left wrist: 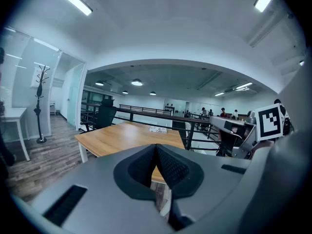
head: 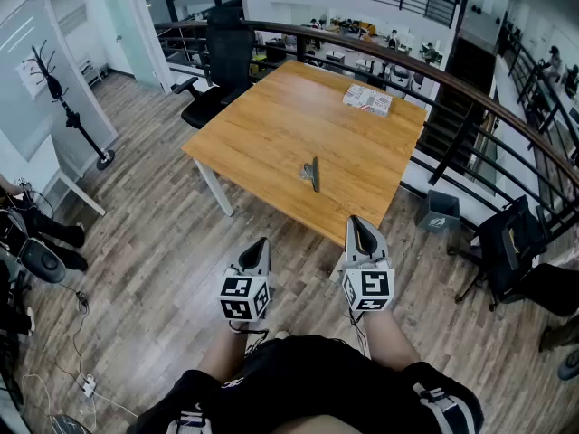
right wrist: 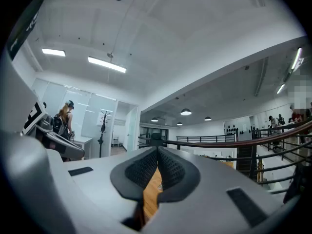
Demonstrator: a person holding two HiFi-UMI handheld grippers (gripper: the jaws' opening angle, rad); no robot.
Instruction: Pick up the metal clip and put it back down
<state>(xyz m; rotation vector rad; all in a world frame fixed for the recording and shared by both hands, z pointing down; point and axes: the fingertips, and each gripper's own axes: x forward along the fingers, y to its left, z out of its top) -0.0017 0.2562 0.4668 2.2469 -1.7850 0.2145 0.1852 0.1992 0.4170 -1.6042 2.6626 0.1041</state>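
The metal clip (head: pixel 311 173) lies on the wooden table (head: pixel 271 134), near its front edge. In the head view both grippers hang over the floor, short of the table and apart from the clip. My left gripper (head: pixel 261 242) is shut with nothing between its jaws. My right gripper (head: pixel 359 222) is also shut and empty, its tip close to the table's front edge. In the left gripper view the jaws (left wrist: pixel 156 146) meet in front of the table (left wrist: pixel 122 135). The right gripper view shows its jaws (right wrist: pixel 158 150) pressed together, pointing up toward the ceiling.
A white packet (head: pixel 367 99) lies at the table's far right corner. A black office chair (head: pixel 222 70) stands at the far left of the table. A curved railing (head: pixel 434 89) runs behind and to the right. A coat stand (head: pixel 72 116) stands at left.
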